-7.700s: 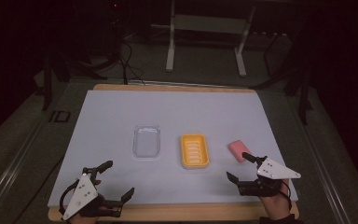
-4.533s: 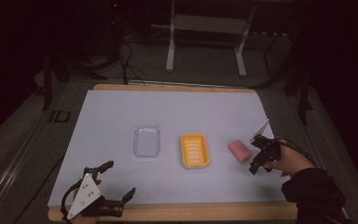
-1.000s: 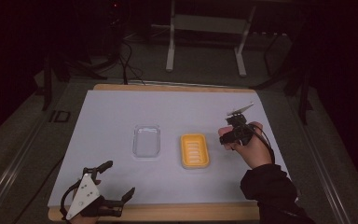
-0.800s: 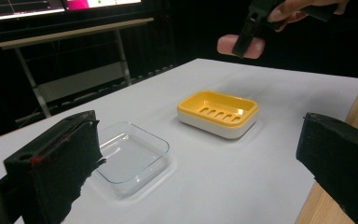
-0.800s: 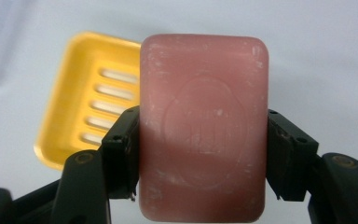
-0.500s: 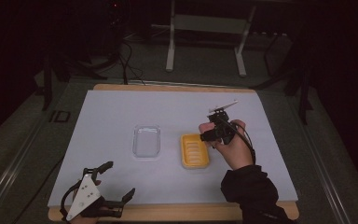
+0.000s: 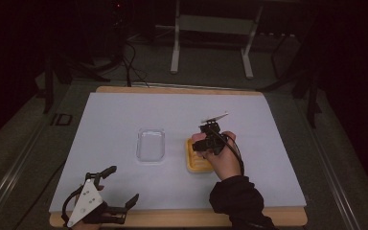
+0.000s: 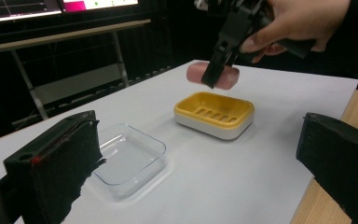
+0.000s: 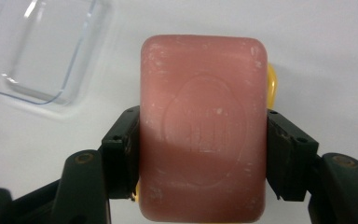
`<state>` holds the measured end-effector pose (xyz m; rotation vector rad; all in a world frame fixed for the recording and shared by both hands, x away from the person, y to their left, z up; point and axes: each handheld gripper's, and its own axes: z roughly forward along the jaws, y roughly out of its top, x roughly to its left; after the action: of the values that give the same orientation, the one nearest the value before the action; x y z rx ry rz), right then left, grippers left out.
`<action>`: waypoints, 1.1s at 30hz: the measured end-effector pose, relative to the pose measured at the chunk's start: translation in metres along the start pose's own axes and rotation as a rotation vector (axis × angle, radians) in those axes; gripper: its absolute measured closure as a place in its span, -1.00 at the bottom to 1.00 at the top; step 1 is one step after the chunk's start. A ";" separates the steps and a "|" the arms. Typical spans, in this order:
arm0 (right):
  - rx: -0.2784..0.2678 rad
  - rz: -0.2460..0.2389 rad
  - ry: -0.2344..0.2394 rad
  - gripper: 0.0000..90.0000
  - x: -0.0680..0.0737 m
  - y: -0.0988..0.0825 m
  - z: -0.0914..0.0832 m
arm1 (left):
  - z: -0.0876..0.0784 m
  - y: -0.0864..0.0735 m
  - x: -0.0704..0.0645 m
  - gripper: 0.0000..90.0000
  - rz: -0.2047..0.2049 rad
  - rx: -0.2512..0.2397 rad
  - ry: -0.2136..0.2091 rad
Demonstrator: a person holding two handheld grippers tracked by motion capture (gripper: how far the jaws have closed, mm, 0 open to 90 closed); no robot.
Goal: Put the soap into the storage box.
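A pink bar of soap sits clamped between the two black jaws of my right gripper, which is shut on its long sides. In the high view the right gripper hangs just over the far end of the yellow soap dish. From the left gripper view the soap hovers a little above the slotted dish, apart from it. My left gripper rests at the table's front left, open with nothing between its jaws.
A clear shallow plastic tray lies left of the dish, also seen in the right gripper view as the tray. A white mat covers the wooden table, whose front edge runs by the left gripper. Metal stands and cables are beyond the far edge.
The right hand has carried the soap leftward and slightly down, from right of the dish to over it. The left gripper has not moved.
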<state>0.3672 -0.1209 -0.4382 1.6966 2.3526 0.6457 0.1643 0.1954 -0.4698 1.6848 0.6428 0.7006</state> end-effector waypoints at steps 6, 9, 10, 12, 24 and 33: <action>0.035 0.028 -0.019 -0.16 0.000 -0.004 0.022 | 0.001 0.000 -0.001 -0.99 0.002 0.002 -0.003; 0.046 0.033 -0.015 -0.16 0.002 -0.006 0.029 | 0.000 0.000 0.000 -0.99 0.001 0.003 -0.002; 0.044 0.030 -0.009 -0.16 0.002 -0.006 0.031 | 0.001 0.000 0.000 -0.99 0.001 0.003 -0.003; 0.054 0.033 -0.010 -0.16 0.003 -0.006 0.034 | 0.001 0.000 0.000 -0.99 0.001 0.003 -0.004; 0.110 0.024 -0.033 -0.17 0.001 -0.008 0.056 | 0.001 0.000 -0.001 -0.99 0.003 0.006 -0.006; 0.095 -0.014 -0.007 -0.36 -0.002 -0.002 0.042 | 0.001 -0.001 -0.001 -0.99 0.004 0.011 -0.007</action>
<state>0.3819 -0.1132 -0.4770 1.7151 2.4245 0.5321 0.1650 0.1941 -0.4708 1.6983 0.6395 0.6954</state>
